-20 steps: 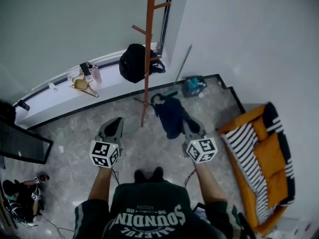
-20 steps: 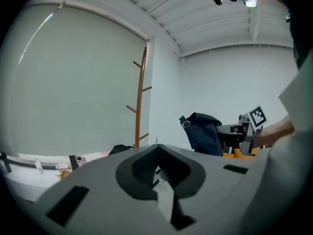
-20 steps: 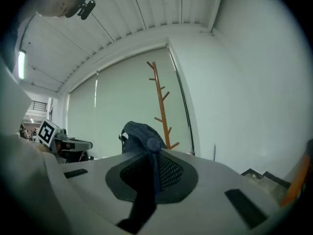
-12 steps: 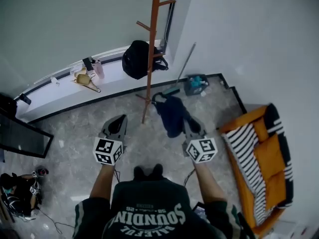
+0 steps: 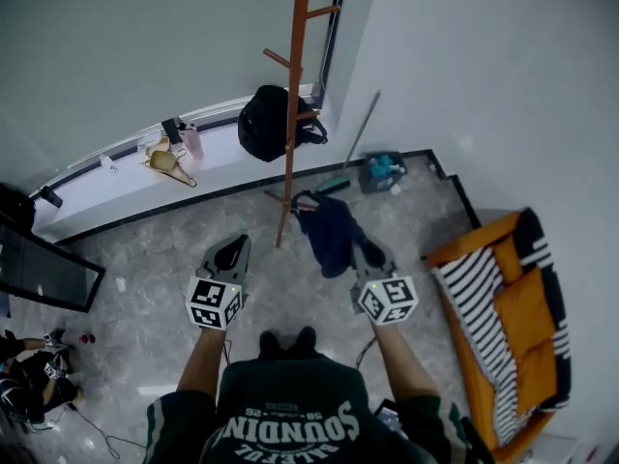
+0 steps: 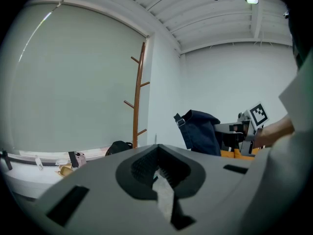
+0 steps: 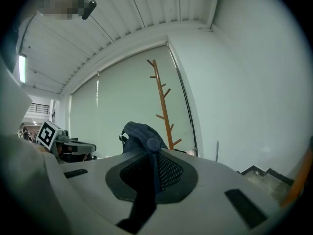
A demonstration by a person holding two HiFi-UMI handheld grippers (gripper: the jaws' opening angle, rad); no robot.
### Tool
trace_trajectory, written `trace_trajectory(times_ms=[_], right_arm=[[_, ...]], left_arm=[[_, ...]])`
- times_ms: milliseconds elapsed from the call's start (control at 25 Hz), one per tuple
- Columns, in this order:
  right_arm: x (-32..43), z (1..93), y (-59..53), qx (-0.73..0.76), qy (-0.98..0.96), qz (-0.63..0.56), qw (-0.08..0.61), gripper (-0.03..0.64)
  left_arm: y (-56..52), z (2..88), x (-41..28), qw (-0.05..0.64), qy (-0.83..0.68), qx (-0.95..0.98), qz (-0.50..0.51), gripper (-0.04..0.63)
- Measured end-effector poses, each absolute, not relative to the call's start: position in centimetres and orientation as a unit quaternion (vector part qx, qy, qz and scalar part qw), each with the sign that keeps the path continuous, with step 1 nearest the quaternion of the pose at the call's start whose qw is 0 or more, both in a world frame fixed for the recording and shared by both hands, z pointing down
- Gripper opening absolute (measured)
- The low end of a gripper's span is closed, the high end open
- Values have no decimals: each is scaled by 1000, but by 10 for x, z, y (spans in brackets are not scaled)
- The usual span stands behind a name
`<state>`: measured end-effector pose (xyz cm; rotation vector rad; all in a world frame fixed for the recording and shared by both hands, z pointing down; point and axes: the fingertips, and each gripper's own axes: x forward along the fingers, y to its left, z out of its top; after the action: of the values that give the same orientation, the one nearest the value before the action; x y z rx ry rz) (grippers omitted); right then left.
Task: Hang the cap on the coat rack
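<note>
Here, the right gripper [image 5: 364, 251] was clenched on the dark blue fabric cap [image 5: 327, 235] at frame centre, just right of the tall orange-brown wooden coat rack [image 5: 293, 114]. A black backpack [image 5: 263, 124] sat against its lower pegs. The left gripper [image 5: 230, 254], lower left, was closed on nothing.

Navy cap [image 5: 327, 233] in right tool [image 5: 362, 251]

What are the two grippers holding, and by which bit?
The right gripper is shut on the dark blue cloth cap, pinching its crown right by the top button. The left gripper holds nothing.
</note>
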<state>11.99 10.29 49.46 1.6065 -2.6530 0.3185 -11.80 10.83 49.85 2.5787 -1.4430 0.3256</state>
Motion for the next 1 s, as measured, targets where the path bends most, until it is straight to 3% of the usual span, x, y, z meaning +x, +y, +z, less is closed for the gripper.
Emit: trace_trajectory(times_ms=[1000], right_arm=[[146, 507, 19, 499, -859, 117, 15, 12]], left_arm=[[16, 500, -86, 86, -495, 859, 99, 0]])
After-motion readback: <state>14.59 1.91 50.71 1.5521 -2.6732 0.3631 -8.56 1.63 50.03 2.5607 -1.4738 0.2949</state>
